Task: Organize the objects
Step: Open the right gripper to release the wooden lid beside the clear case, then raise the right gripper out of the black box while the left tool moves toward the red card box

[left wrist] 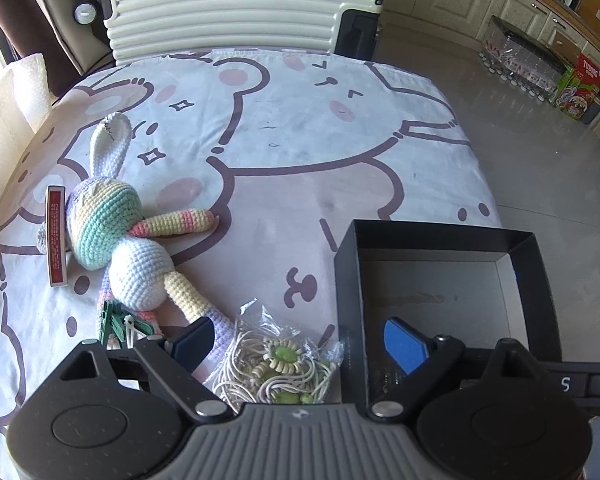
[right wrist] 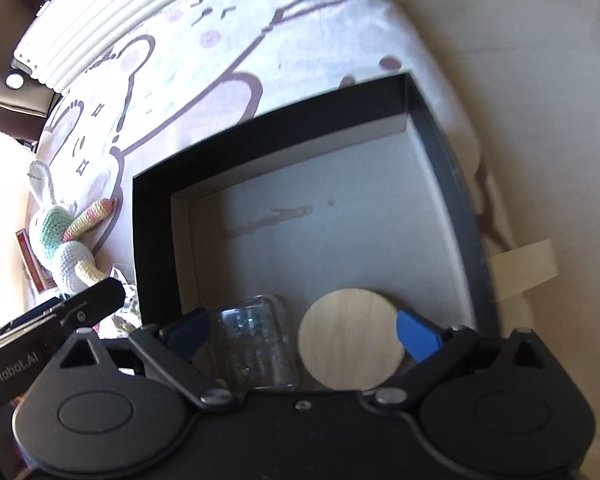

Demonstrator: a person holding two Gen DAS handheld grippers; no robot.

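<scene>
A black open box (left wrist: pixel 428 240) sits on the cartoon-print cloth at the right; it also shows in the right wrist view (right wrist: pixel 156 240). My left gripper (left wrist: pixel 300 344) is open above a clear bag of cord and green beads (left wrist: pixel 276 364), its right finger over the box's wall. A crocheted rabbit (left wrist: pixel 128 248), a red card box (left wrist: pixel 56 236) and green clips (left wrist: pixel 120 326) lie to the left. My right gripper (right wrist: pixel 304 330) is open over the box's near end, above a clear plastic case (right wrist: pixel 256 344) and a round wooden disc (right wrist: pixel 352 340) lying inside.
A cream ribbed suitcase (left wrist: pixel 236 8) stands behind the table. The table's right edge drops to a tiled floor (left wrist: pixel 520 152) with bottles and cartons by the cabinets. A strip of tape (right wrist: pixel 524 268) hangs at the table's right edge.
</scene>
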